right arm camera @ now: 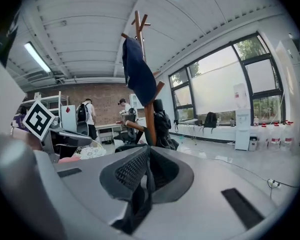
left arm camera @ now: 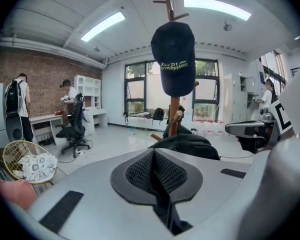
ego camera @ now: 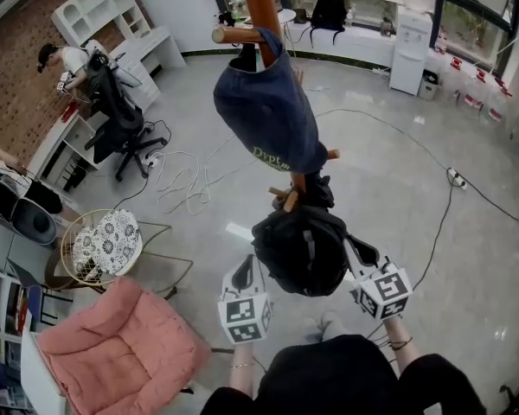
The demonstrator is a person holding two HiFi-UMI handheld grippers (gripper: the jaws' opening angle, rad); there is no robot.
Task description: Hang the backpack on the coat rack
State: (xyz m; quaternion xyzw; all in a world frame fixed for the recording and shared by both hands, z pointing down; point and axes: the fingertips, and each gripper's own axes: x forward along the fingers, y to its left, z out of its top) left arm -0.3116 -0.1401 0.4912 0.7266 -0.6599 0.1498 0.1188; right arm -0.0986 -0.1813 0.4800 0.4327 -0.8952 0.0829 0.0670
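Note:
The black backpack (ego camera: 301, 249) hangs in the air just in front of the wooden coat rack (ego camera: 258, 7), between my two grippers. A dark blue cap (ego camera: 272, 111) hangs on an upper peg above it. My left gripper (ego camera: 246, 271) sits at the pack's left side, shut on a black strap (left arm camera: 165, 209) that dangles from its jaws. My right gripper (ego camera: 359, 253) is at the pack's right side, shut on another black strap (right arm camera: 137, 204). In the left gripper view the backpack (left arm camera: 190, 145) bulges just past the jaws, with the coat rack (left arm camera: 170, 9) and cap (left arm camera: 174, 59) behind it.
A dark item (ego camera: 316, 188) hangs on a lower peg of the rack. A pink padded chair (ego camera: 121, 344) and a wicker chair (ego camera: 99, 245) stand to my left. Cables (ego camera: 186, 180) lie on the floor, and an office chair (ego camera: 121, 119) stands by the desks farther left.

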